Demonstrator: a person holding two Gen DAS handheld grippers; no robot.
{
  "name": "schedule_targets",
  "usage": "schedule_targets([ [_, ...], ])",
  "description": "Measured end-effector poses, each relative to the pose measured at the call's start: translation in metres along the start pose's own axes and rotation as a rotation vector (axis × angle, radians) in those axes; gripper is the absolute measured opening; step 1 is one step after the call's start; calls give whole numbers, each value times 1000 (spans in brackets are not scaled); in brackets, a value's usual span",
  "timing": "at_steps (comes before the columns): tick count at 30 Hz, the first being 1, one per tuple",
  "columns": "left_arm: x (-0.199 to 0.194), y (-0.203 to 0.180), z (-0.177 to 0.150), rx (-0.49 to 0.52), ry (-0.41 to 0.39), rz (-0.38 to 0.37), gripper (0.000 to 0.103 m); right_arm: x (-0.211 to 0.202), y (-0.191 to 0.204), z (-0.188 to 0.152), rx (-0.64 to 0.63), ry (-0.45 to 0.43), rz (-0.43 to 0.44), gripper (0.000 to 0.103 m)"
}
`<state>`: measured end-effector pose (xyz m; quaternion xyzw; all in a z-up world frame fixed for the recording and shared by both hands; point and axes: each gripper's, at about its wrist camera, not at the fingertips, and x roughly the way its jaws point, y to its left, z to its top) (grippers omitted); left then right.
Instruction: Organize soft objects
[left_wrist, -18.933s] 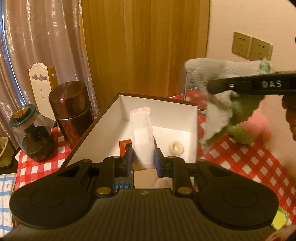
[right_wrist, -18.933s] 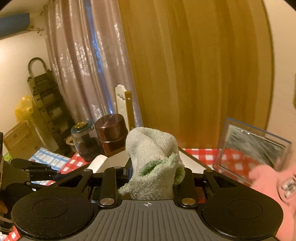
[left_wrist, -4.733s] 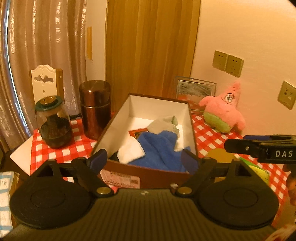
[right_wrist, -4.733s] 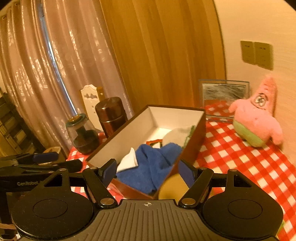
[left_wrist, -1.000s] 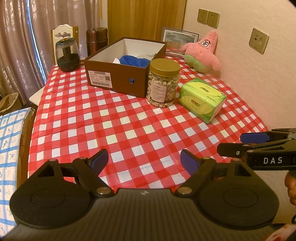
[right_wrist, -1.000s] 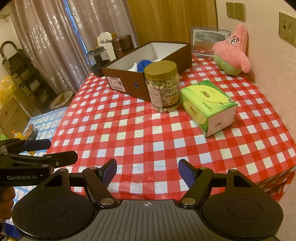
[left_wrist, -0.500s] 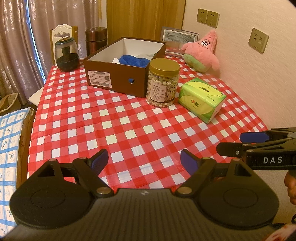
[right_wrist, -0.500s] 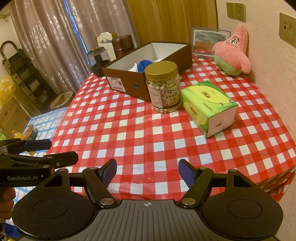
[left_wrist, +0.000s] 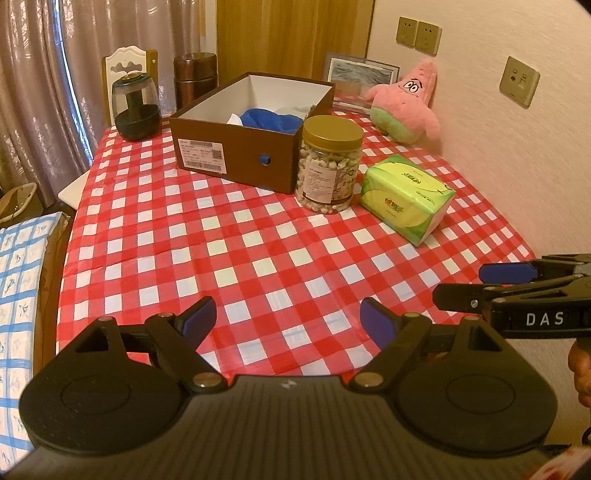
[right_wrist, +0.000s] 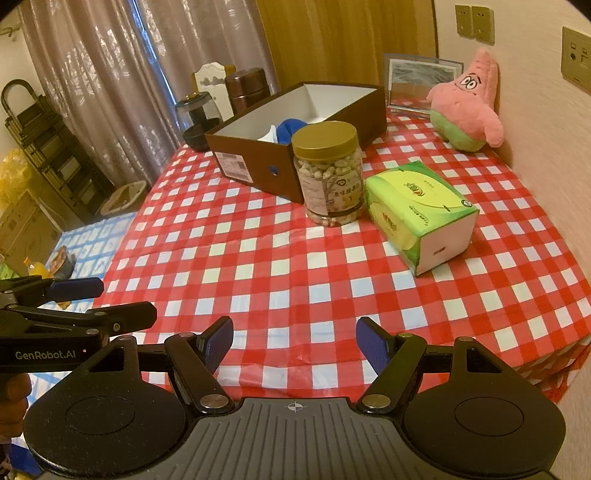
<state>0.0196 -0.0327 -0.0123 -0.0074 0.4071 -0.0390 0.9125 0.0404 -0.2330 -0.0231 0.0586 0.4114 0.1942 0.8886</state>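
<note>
A brown cardboard box (left_wrist: 236, 147) (right_wrist: 258, 158) stands at the far middle of the red checked table. It holds a blue cloth (left_wrist: 269, 119) (right_wrist: 290, 129), a white cloth (left_wrist: 233, 119) and a pale towel (left_wrist: 295, 109). A pink star plush (left_wrist: 404, 107) (right_wrist: 467, 107) leans against the wall at the far right. My left gripper (left_wrist: 288, 321) is open and empty above the table's near edge. My right gripper (right_wrist: 295, 341) is open and empty too. Each shows from the side in the other's view.
A jar of nuts with a gold lid (left_wrist: 328, 164) (right_wrist: 327, 173) stands beside the box. A green tissue pack (left_wrist: 406, 199) (right_wrist: 417, 210) lies to its right. A dark grinder (left_wrist: 136, 107), a brown canister (left_wrist: 194, 79) and a picture frame (left_wrist: 360, 72) stand at the back.
Long ago both grippers held cloths over the box; they are now open and pulled far back. In the last second nothing moved except a slight drift.
</note>
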Motion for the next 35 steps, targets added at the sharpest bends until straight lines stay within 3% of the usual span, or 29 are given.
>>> schedule_targets([
  [35, 3, 2, -1, -2, 11, 1, 84, 2, 1, 1, 4, 5, -1, 73],
])
